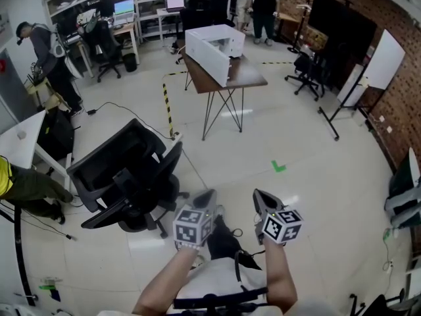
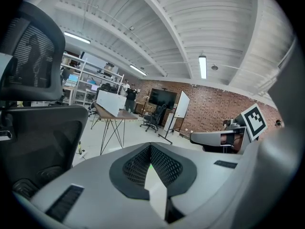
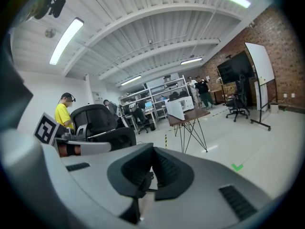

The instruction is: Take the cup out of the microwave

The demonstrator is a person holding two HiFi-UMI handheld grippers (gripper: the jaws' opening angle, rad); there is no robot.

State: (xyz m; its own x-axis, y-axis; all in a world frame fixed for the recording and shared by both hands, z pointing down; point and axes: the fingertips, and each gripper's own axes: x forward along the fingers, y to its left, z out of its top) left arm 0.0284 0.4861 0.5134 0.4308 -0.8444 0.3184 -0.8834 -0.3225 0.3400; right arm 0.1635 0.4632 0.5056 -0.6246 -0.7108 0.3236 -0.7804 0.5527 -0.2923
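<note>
The white microwave (image 1: 214,50) stands on a brown table (image 1: 248,73) across the room, its door swung open toward me. It also shows small in the left gripper view as the microwave (image 2: 110,102) and in the right gripper view as the microwave (image 3: 175,109). No cup can be made out at this distance. My left gripper (image 1: 205,197) and right gripper (image 1: 261,197) are held side by side close to my body, far from the table, both pointing toward it. The left gripper (image 2: 150,147) has its jaws together and empty. The right gripper (image 3: 152,150) is likewise closed on nothing.
A black office chair (image 1: 125,170) stands close at my left front. A green floor mark (image 1: 279,167) lies between me and the table. A whiteboard (image 1: 378,61) and chairs line the right wall. People stand at the back (image 1: 264,8) and left (image 1: 46,51).
</note>
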